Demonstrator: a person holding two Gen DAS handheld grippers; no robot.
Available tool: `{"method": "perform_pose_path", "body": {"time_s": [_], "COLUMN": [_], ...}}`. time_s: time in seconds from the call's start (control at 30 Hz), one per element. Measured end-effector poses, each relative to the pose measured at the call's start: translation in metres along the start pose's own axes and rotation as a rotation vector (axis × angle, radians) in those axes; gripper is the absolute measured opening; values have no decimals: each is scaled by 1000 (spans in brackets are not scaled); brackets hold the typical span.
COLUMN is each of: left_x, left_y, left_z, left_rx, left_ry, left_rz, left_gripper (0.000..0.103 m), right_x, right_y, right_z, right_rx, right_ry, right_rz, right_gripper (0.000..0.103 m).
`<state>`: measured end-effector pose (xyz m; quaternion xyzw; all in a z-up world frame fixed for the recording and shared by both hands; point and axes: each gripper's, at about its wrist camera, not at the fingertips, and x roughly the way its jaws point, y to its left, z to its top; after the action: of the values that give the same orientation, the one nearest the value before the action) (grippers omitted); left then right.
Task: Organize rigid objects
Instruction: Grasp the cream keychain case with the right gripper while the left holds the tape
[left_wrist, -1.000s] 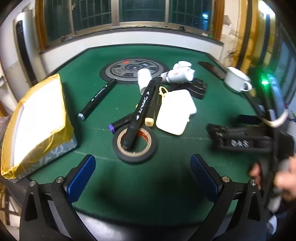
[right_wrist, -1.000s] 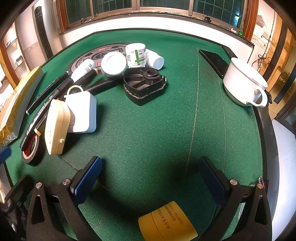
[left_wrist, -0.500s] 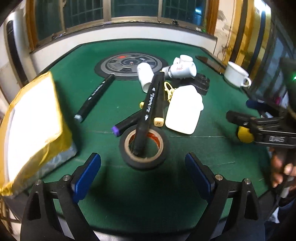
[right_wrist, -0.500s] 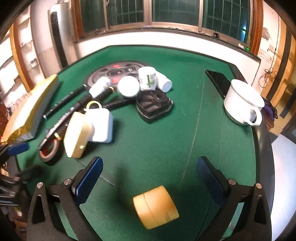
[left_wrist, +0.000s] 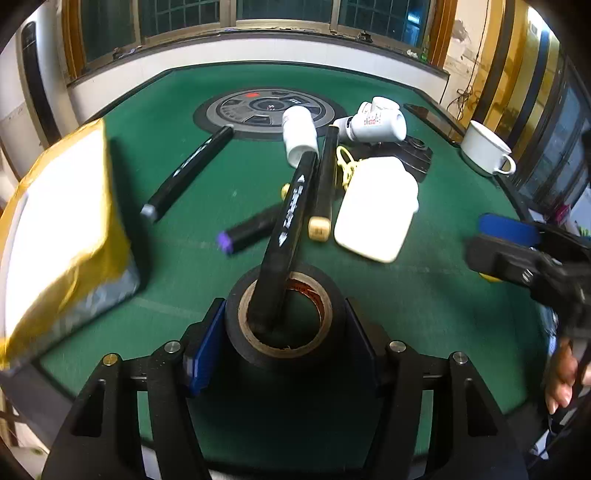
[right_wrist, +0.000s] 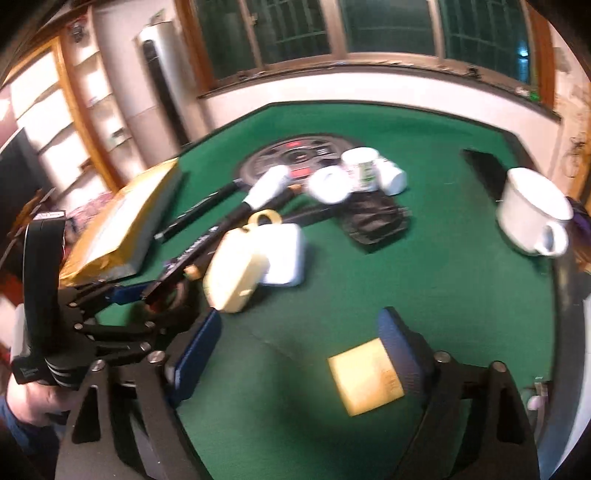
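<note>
A black tape roll (left_wrist: 284, 332) lies on the green table (left_wrist: 424, 314) between the blue pads of my left gripper (left_wrist: 284, 306). Its jaws are closing, and both pads lie against the roll's sides. The end of a black marker (left_wrist: 291, 214) rests inside the roll. A yellow jar (right_wrist: 365, 376) sits between the fingers of my right gripper (right_wrist: 299, 325). Those jaws are closing too. The jar is beside the right pad (right_wrist: 399, 350), with a wide gap to the left pad. The right wrist view shows the left gripper (right_wrist: 122, 295) at the roll.
More markers (left_wrist: 188, 170), a white box (left_wrist: 376, 206), a cream block (right_wrist: 236, 273), white bottles (left_wrist: 299, 133), and a black case (right_wrist: 376, 221) crowd the table's middle. A gold parcel (left_wrist: 55, 236) lies left. A white cup (right_wrist: 532, 210) and a dark phone (right_wrist: 484, 166) sit far right.
My left gripper moved forward over the tape roll and its jaws narrowed onto it. The right gripper tilted up, and its jaws narrowed with the yellow jar now beside the right pad.
</note>
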<state>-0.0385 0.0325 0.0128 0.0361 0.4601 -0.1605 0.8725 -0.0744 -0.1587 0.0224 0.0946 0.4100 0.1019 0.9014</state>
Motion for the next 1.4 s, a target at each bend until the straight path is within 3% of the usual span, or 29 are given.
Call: {"method": "perform_pose_path", "body": {"time_s": [0.13,0.4,0.6,0.73,0.8,0.87,0.97,1.13,1.17,1.27,1.4], "left_x": [-8,-20,-21,-15,-11,-10,-13,-17,-16,-11,-7], "left_y": [7,13,13,10,10,11,9,-1,0,5,15], "left_z": [-9,-26,-28,-21,-18,-16,-17,-17,-18,-17,-16], "left_rx": [-20,-34,-24,-22,-20,-34,-48,-10,-11,-18,-26], "left_ry": [-7,-28,-37,-38,-47,-60,-88,-96,-95,-79,-69], "left_rz": [-14,-31,-16,-19,-23,-36,-92,-46,-44,-24,-19], "left_gripper": [61,61,61,61,61,61,61,61,61,61,61], "right_x": [8,37,55,68,66,57,46,49,51,57,60], "right_y": [3,5,24,38,37,34,32,37,37,36,35], "right_z": [2,27,36,29,27,30,31,32,31,28,30], "right_rx": [84,231,208,146,132,101,78,62,70,94,112], "right_ry": [34,90,113,138,100,75,38,60,81,97,86], "right_rz": [127,92,45,54,86,76,89,140,139,89,66], "right_gripper": [64,64,61,32,24,0,1,3,8,64,67]}}
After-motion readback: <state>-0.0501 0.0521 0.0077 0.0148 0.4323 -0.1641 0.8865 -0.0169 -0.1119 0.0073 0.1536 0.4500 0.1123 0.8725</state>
